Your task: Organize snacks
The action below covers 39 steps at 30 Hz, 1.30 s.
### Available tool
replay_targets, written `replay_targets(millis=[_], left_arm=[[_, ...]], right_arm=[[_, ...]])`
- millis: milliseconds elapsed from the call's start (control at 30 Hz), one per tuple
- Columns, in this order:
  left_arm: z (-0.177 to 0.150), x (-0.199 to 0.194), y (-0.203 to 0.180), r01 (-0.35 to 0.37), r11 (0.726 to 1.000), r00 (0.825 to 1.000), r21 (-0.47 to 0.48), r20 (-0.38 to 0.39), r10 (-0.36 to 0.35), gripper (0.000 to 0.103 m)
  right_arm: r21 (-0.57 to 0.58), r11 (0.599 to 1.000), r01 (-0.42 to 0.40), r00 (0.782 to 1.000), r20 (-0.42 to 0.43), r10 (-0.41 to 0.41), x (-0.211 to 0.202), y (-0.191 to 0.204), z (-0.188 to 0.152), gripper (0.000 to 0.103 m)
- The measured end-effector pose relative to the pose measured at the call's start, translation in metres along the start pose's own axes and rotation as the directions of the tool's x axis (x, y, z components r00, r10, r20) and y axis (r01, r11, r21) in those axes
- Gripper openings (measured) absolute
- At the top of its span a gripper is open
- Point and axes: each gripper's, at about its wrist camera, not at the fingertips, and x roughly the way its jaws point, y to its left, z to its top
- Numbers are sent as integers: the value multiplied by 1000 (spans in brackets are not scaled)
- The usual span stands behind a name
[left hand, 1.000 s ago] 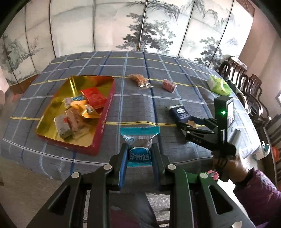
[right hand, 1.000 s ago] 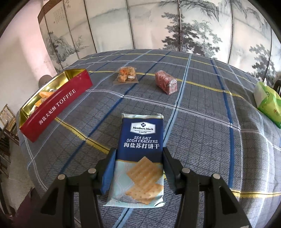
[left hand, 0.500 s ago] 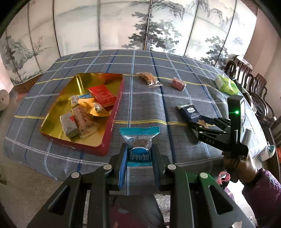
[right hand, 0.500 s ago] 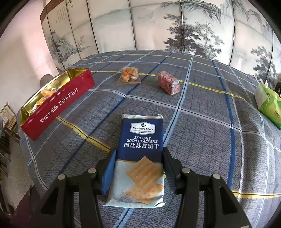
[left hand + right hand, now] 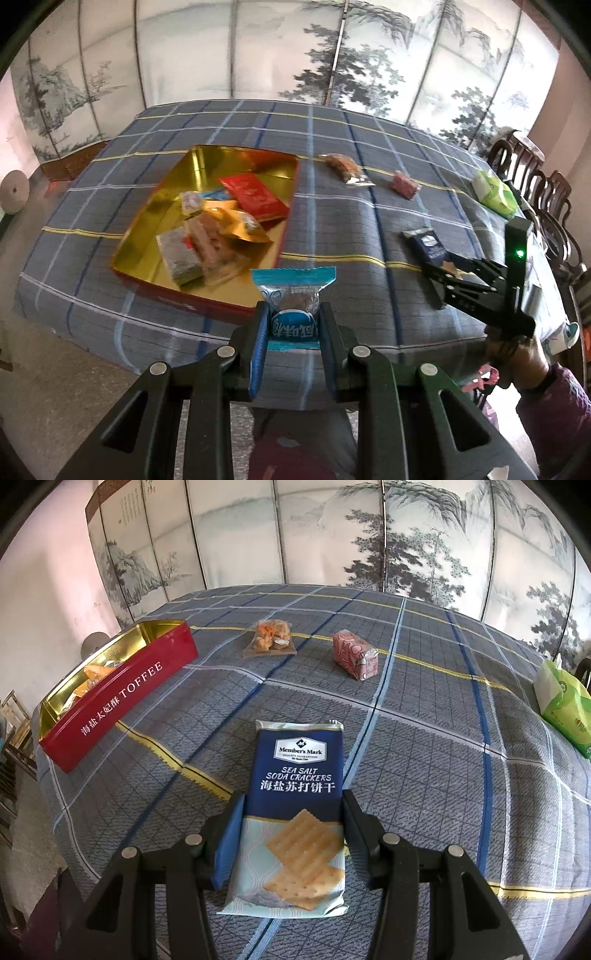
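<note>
My left gripper (image 5: 293,317) is shut on a small blue-wrapped snack (image 5: 293,291), held in the air over the table's near edge, just right of the near corner of the open red and gold toffee tin (image 5: 221,166). Several wrapped snacks lie in the tin. My right gripper (image 5: 291,812) is shut on a blue pack of sea salt soda crackers (image 5: 299,771), low over the checked cloth. From the left wrist view, the right gripper (image 5: 443,273) and the crackers (image 5: 428,243) are at the right, held by a person's hand.
A clear pack of orange snacks (image 5: 271,640) and a pink pack (image 5: 352,655) lie loose past the crackers. A green tissue pack (image 5: 561,705) sits at the table's right edge. The tin (image 5: 122,698) is far left. Dark chairs (image 5: 535,184) and a painted screen stand behind.
My left gripper has carried the blue snack leftward, closer to the tin, which now sits nearer the middle of its view. The right gripper and the crackers have stayed put.
</note>
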Motion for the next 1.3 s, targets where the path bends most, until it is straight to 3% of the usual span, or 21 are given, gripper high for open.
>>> replay_targets(millis=[433,833,1300], left_arm=[[43,15,39,-92,996,996,9,18,92,23],[122,88,68,-166,985,986,44,-8,166,23],[168,161,100,-216,976,972,37,-81,219,24]], right_arm=[[-22,1000,16,1000,-4,-16,5,2,7,52],[-14,1000,-9,1000,17,9,4,-1,3,52],[-12,1000,-12,1000,18,13,3,-2,3,52]])
